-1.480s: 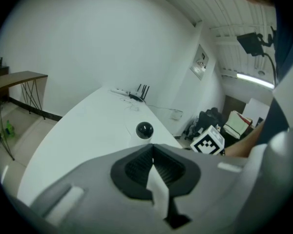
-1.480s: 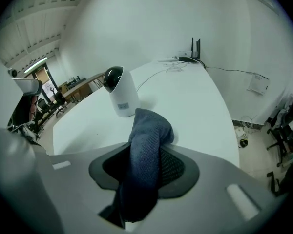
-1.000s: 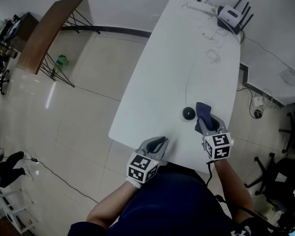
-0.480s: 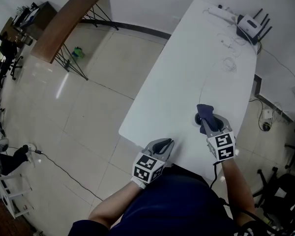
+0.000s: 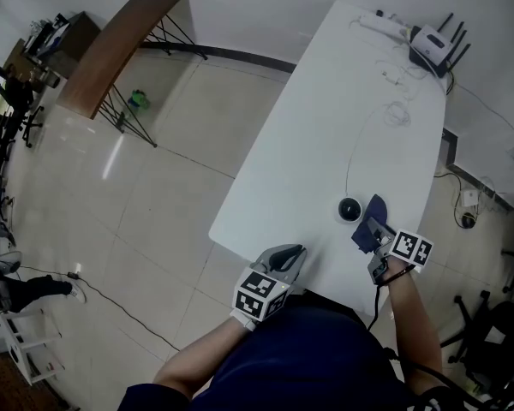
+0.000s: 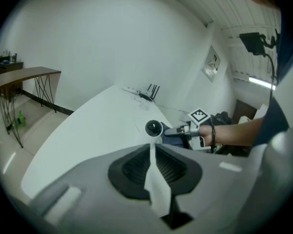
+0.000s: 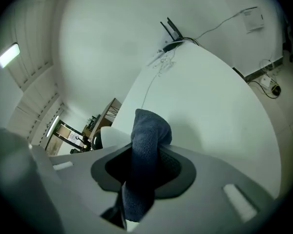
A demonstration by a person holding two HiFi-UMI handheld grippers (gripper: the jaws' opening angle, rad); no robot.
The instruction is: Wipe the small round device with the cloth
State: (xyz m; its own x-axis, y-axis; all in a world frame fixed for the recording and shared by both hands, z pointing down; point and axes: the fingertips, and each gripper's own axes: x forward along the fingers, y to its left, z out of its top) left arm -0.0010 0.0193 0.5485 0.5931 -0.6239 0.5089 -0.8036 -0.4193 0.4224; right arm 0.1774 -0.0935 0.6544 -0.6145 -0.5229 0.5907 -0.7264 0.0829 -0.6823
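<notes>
Clamping cloth [image 7: 145, 145], right jaws beside device [image 5: 349, 209].

White table [image 5: 325, 127], round device [image 5: 349, 209], router [image 5: 431, 41], coiled cable [image 5: 396, 114]

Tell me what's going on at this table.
A person is at a white table with a gripper in each hand. The right gripper is clamped on a dark blue cloth, held just beside the small round device; contact can't be told. The left gripper rests shut and empty at the near table edge.
</notes>
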